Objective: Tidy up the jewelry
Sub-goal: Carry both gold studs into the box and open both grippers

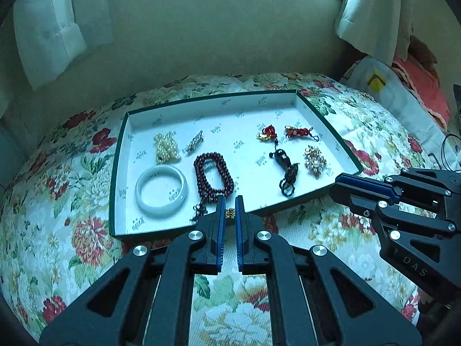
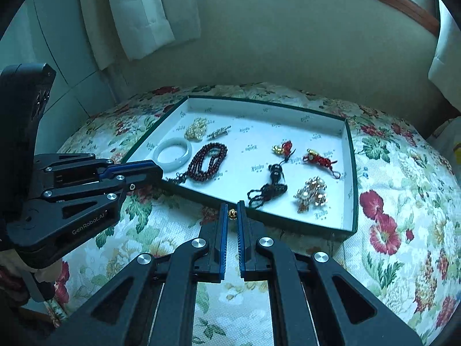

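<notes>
A shallow white tray (image 1: 322, 115) with a dark green rim sits on a bed (image 1: 72, 230) with a flowery cover. The jewelry lies spread out inside the tray.

Near the tray's left edge there is a pale bangle (image 1: 161, 190), and behind it a heap of pearls (image 1: 166, 147). Just beside the pearls lies a small silver clip (image 1: 194, 142). In the middle, by the front edge, lies a loop of dark red beads (image 1: 213, 174) with a black tassel at its end. Toward the right edge there are two red knots (image 1: 299, 132) with gold bits, a black charm (image 1: 281, 155) on a dark cord, and a sparkly gold brooch (image 1: 315, 161) near the front right corner.

The left gripper (image 1: 230, 204) points down at the tray's front edge. Its blue pads stand close together. A tiny gold thing (image 1: 230, 212) shows in the thin gap between them. It may be pinched there, but it is too small to be sure.

The right gripper (image 2: 232, 209) looks the same way. Its pads are close together too, with a tiny gold thing (image 2: 232, 214) in the gap, in front of the tray's front edge. Both grippers hang over the bed cover, side by side.
</notes>
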Tool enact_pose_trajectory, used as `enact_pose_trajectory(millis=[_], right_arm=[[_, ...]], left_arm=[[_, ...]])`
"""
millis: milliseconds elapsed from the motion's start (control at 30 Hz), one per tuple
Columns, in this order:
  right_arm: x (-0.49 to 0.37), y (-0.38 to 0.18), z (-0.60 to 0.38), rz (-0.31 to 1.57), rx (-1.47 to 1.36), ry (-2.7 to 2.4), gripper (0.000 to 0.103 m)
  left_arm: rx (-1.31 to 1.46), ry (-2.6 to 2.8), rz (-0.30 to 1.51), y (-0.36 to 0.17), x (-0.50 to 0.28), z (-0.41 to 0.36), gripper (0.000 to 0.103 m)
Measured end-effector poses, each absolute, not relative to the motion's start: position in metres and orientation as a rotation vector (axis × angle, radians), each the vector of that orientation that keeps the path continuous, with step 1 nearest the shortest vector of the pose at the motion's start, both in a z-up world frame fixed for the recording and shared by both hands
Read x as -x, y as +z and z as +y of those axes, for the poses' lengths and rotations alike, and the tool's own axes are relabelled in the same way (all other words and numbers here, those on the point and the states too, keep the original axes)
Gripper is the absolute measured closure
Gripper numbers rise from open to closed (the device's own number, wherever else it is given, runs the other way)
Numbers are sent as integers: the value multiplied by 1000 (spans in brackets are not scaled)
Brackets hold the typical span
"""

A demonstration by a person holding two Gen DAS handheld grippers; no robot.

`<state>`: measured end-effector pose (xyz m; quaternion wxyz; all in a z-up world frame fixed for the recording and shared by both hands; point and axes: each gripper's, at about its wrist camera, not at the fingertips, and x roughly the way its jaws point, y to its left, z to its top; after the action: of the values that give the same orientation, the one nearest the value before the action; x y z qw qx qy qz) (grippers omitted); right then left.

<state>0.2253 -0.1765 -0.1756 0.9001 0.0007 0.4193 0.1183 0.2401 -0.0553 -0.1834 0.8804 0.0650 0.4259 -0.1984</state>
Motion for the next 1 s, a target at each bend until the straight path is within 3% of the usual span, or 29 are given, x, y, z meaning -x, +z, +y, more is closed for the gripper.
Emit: enact_pose_trajectory(millis=[333, 1000], right_arm=[[-294, -172, -196, 840, -15, 194, 97], [-397, -228, -223, 970, -27, 126, 97]], left_arm=[[-144, -388, 851, -178, -309, -83, 97], [-164, -301, 982, -237, -405, -110, 97]])
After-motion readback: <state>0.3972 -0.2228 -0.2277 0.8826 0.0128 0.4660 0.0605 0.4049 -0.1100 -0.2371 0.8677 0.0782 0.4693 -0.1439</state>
